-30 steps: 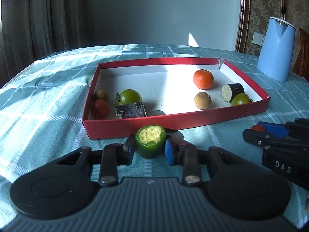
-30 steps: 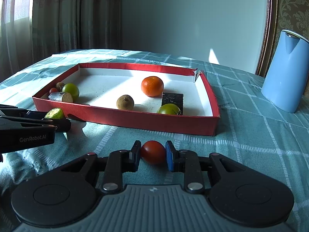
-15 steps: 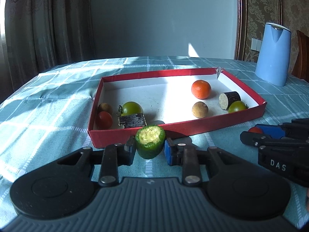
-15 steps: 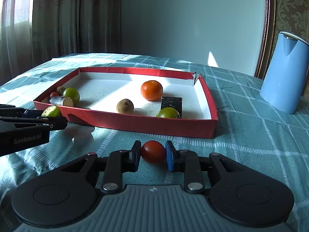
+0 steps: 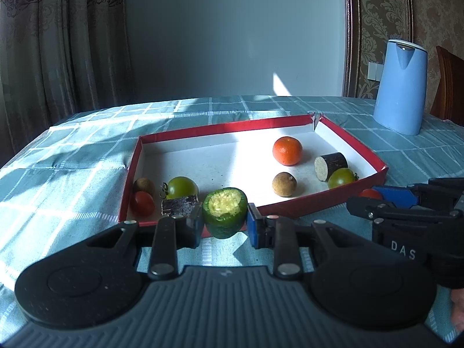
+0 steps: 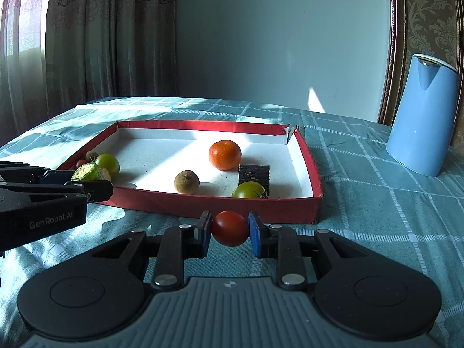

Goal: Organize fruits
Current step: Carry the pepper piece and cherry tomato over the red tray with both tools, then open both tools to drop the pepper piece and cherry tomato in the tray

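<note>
The left gripper [image 5: 223, 222] was closed on a cut green fruit [image 5: 224, 216], its pads pressing the rind on either side with the pale, pulpy cut face turned up. The right gripper [image 6: 229, 229] was clamped nearly as tight as it goes on a small red tomato [image 6: 229, 228], held across its middle. Both pieces hung just before the near wall of the red tray [image 5: 293, 207], over the checked tablecloth [image 5: 72, 185].

Inside the tray, an orange [image 5: 287, 150], a brown round fruit [image 5: 284, 184], a dark cut log [image 5: 330, 166] and a green tomato [image 5: 341, 178] lay toward the right; another green tomato [image 5: 182, 187], a red tomato [image 5: 142, 203], a dark block [image 5: 179, 206] and a brown fruit [image 5: 143, 185] sat in the near left corner.

Both held pieces looked light. The tomato was probably smooth, thin-skinned and easily split, so a gentle hold across its widest part suited it. The green fruit seemed firmer at the rind and soft at the open top; the sides were the place to grip.
</note>
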`<state>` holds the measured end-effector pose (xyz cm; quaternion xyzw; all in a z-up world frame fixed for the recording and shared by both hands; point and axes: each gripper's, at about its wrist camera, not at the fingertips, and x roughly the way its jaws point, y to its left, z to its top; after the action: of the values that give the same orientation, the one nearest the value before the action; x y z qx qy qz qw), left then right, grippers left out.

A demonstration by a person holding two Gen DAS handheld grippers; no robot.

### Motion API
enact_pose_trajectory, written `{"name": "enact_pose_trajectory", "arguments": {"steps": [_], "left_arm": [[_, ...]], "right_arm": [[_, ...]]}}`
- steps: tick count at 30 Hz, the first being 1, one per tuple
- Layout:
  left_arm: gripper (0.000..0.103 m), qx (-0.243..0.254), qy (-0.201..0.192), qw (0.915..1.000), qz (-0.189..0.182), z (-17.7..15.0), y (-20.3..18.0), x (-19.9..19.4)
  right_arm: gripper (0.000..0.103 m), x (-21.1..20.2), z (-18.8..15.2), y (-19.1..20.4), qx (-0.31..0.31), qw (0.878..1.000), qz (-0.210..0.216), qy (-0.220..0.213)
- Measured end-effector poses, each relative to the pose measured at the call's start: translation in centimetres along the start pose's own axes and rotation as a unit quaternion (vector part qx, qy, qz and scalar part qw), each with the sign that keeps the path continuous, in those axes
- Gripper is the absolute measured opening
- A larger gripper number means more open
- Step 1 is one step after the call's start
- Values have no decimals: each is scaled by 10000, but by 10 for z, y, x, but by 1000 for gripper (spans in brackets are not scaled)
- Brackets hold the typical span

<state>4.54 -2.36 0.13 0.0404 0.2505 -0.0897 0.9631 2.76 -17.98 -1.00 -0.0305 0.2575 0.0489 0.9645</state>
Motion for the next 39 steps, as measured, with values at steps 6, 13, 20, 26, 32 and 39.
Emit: {"name": "enact_pose_trajectory", "arguments": {"steps": [6, 13, 20, 26, 32, 39], "left_arm": [[27, 53, -84, 9999, 108, 18, 3, 13], [27, -241, -2, 9990, 372, 41, 23, 51], [28, -395, 230, 9968, 660, 50, 38, 91], [28, -494, 528, 9950, 696, 49, 45, 107], [28, -588, 725, 9932, 697, 46, 51, 116], [29, -532, 710, 9935, 715, 46, 49, 115]], "right_arm": [[26, 17, 26, 3, -134, 9999, -78, -74], [26, 59, 51, 11, -73, 10000, 21, 61], [26, 99, 61, 23, -100, 9992, 155, 354], [26, 104, 65, 40, -306, 9984, 333, 331], [26, 113, 58, 46, -454, 9973, 289, 491], [26, 116, 55, 44, -381, 9968, 277, 640]]}}
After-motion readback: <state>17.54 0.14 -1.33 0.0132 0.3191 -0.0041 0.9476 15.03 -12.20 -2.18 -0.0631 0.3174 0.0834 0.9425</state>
